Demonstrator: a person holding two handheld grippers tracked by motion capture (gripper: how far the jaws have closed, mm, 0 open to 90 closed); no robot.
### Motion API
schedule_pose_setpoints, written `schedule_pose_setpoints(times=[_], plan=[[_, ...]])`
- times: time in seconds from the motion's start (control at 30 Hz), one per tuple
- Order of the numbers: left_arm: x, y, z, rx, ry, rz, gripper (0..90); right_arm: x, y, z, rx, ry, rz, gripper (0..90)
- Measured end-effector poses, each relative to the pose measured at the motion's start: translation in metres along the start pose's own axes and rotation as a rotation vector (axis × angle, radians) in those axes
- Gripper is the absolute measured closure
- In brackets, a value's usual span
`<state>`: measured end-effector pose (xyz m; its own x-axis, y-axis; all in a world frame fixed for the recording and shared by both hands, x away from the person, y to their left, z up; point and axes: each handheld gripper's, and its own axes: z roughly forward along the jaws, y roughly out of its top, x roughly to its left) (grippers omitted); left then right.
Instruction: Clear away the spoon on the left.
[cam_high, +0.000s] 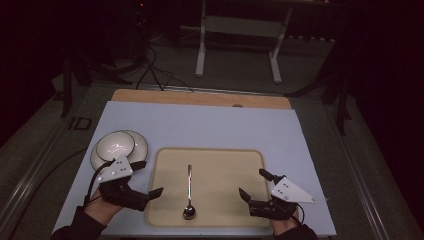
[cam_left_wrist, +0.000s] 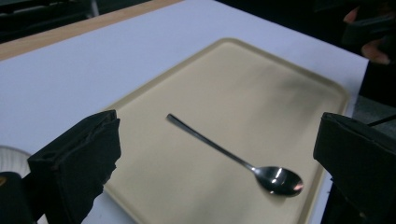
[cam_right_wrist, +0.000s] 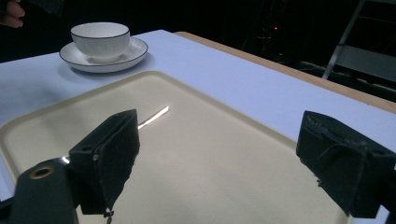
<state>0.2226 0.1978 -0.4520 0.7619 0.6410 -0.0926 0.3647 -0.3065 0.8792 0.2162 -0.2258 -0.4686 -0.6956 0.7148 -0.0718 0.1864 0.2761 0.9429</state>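
A steel spoon (cam_high: 189, 192) lies lengthwise in the middle of a beige tray (cam_high: 227, 170), its bowl toward me. My left gripper (cam_high: 150, 178) is open at the tray's left edge and holds nothing. In the left gripper view the spoon (cam_left_wrist: 219, 149) lies on the tray (cam_left_wrist: 252, 93) just ahead of the spread jaws (cam_left_wrist: 218, 122). My right gripper (cam_high: 252, 183) is open over the tray's right part, also holding nothing. A white bowl (cam_high: 117, 143) stands on a saucer (cam_high: 143, 149) left of the tray. In the right gripper view the bowl (cam_right_wrist: 100, 39) and the spoon handle (cam_right_wrist: 153, 116) lie beyond the right gripper (cam_right_wrist: 219, 123).
A pale blue mat (cam_high: 200, 125) covers the table, with a wooden strip (cam_high: 200, 98) along its far edge. Beyond it on the dark floor stand a white frame (cam_high: 240, 30) and cables (cam_high: 150, 70). The mat's right side and far half are bare.
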Motion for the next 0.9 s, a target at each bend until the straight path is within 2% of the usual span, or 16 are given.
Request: schedule_pose_setpoints(times=[0.17, 0.5, 0.63, 0.9], plan=[[0.000, -0.010, 0.001, 0.013, 0.053, 0.004, 1.4, 0.000, 0.000, 0.000, 0.001, 0.001, -0.004, 13.5], [0.009, -0.034, 0.006, 0.039, 0.101, -0.066, 1.4, 0.000, -0.001, 0.001, 0.011, -0.001, -0.003, 13.5], [0.011, -0.040, 0.007, 0.042, 0.103, -0.094, 1.5, 0.000, -0.001, 0.002, 0.013, -0.001, -0.004, 13.5], [0.008, -0.048, 0.013, 0.080, 0.160, -0.102, 1.5, 0.000, -0.001, 0.003, 0.022, -0.001, -0.007, 13.5]])
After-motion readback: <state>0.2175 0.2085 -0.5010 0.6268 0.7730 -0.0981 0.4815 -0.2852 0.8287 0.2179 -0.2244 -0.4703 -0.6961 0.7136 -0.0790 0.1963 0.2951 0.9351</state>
